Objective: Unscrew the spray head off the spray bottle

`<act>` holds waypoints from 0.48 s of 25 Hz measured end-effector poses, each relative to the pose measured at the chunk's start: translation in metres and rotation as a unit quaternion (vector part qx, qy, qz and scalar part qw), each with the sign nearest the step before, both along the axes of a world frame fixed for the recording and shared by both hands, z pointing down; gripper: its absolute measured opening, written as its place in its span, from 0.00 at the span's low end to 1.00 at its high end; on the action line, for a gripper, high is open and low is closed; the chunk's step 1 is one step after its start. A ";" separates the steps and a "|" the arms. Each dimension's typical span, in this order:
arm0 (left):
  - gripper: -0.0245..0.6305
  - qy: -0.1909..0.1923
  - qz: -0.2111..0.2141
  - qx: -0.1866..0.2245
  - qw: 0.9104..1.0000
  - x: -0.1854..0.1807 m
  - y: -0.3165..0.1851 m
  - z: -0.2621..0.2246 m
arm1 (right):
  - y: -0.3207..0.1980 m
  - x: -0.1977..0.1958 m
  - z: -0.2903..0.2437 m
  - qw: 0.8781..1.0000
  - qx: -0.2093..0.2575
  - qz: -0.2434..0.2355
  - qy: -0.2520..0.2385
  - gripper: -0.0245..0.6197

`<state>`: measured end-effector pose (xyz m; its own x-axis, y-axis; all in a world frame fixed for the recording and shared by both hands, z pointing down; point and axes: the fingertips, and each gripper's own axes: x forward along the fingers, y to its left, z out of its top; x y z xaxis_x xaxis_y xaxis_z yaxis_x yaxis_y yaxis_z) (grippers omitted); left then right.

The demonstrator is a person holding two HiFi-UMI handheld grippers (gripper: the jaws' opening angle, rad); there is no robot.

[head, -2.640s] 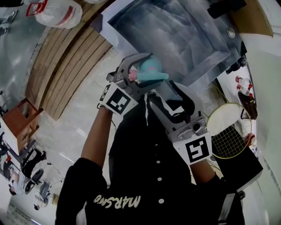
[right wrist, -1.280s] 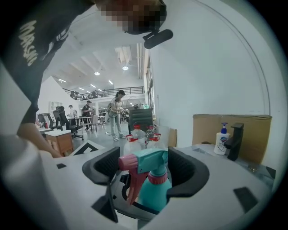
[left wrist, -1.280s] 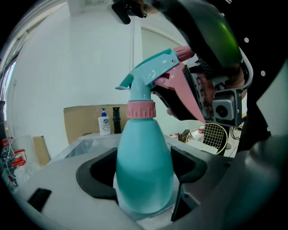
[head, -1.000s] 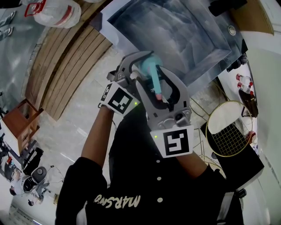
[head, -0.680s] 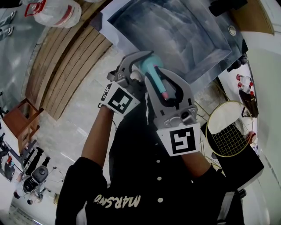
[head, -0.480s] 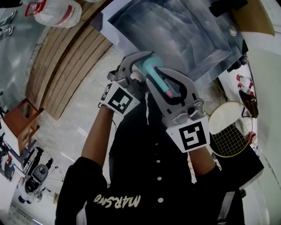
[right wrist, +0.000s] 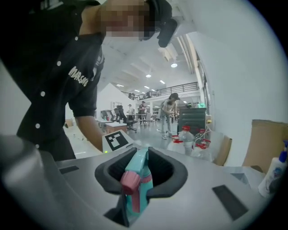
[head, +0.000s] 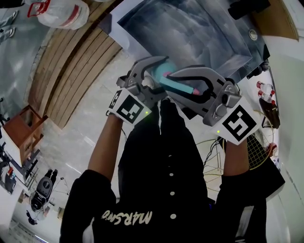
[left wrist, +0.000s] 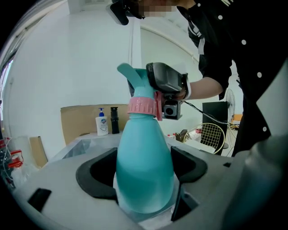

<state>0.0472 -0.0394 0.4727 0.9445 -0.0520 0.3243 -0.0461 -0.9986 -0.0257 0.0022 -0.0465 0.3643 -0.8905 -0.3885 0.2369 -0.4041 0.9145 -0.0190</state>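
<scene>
A teal spray bottle (left wrist: 144,166) stands upright between the jaws of my left gripper (left wrist: 144,188), which is shut on its body. Above it sit a pink collar (left wrist: 143,105) and the teal spray head (left wrist: 135,76). My right gripper (right wrist: 139,175) has just been closing and is shut on the spray head (right wrist: 137,179), whose pink nozzle (right wrist: 130,179) shows between the pads. In the head view both grippers meet in front of the person's chest: the left gripper (head: 154,71) at the bottle (head: 159,70), the right gripper (head: 183,85) lying across it.
A grey table under clear sheeting (head: 190,33) lies ahead. A badminton racket (head: 259,147) leans at the right and large water bottles (head: 61,14) stand at the upper left. A soap dispenser (left wrist: 102,122) stands by a cardboard box (left wrist: 81,121). Wooden slats (head: 71,71) cross the floor.
My right gripper has rolled on the spray head, its marker cube swinging from below the bottle out to the right; the head turned with it. The left gripper and bottle stayed put.
</scene>
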 end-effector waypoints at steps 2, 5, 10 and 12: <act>0.63 0.000 0.003 0.000 1.000 0.000 0.000 0.000 | 0.000 0.000 -0.001 0.999 -0.001 -0.033 0.005 0.18; 0.63 0.000 0.002 -0.002 1.000 0.000 -0.001 0.000 | -0.002 -0.001 -0.002 0.998 0.003 -0.063 0.017 0.18; 0.63 -0.001 0.000 -0.001 1.000 0.000 -0.002 0.001 | -0.002 -0.002 0.000 0.997 0.006 -0.071 0.023 0.18; 0.63 0.000 0.001 0.000 1.000 0.000 -0.002 0.001 | -0.001 -0.002 -0.001 0.997 0.010 -0.068 0.025 0.18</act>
<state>0.0473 -0.0410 0.4736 0.9445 -0.0498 0.3248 -0.0440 -0.9987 -0.0252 -0.0002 -0.0478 0.3632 -0.9229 -0.2692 0.2752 -0.2755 0.9611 0.0163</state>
